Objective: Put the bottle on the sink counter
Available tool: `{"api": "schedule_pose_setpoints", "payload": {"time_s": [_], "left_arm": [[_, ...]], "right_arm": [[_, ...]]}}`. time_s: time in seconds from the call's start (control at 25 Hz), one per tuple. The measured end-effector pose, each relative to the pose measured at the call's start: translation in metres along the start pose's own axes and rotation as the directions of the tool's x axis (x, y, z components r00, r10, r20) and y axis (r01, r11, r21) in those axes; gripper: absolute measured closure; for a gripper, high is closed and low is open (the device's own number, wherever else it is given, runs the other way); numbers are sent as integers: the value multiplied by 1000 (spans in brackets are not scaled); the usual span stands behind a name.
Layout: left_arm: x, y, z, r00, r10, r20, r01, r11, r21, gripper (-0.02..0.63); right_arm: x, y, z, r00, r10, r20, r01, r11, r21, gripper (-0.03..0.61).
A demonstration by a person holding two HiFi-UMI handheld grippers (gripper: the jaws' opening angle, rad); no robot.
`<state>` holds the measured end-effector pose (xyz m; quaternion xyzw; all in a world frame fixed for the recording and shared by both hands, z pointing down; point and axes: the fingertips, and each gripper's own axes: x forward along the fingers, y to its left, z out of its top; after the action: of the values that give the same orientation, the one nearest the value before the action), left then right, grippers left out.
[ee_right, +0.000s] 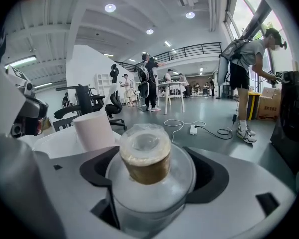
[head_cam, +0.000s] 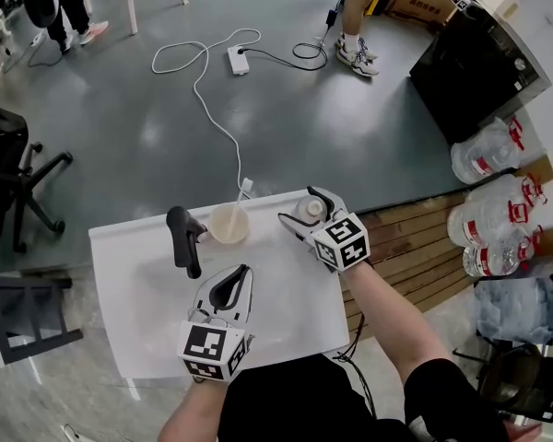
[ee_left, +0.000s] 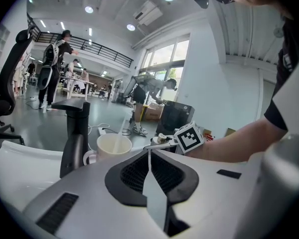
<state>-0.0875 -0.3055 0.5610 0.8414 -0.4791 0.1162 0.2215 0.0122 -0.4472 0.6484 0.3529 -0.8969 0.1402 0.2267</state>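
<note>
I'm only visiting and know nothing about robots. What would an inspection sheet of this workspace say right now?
Surface: white counter, with a black tap near its far left.
Job's things: bottle, between the right gripper's jaws, near the counter's far edge.
Clutter: pale cup beside the tap.
Grippers: left gripper shut, empty, over the counter; right gripper closed on the bottle.
Cables: white cable and power strip on the floor, black cable alongside.
Surroundings: grey floor, office chair, water jugs, a person standing.
</note>
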Motion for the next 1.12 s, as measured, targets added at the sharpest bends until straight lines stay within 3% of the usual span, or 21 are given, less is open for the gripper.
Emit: {"api": "schedule_pose_setpoints", "payload": {"time_s": [0.84,1.12], "left_arm": [[-10,-19,0,1000,6,14,-6,1000,14,592],[-22,-21,11,998,39,42,-40,999,17,592]], "right_arm": [[-34,-3,12,998,-4,68,2,1000,27,184],[-59,-1,25,995,-11,99,9,1000,18,185]]}}
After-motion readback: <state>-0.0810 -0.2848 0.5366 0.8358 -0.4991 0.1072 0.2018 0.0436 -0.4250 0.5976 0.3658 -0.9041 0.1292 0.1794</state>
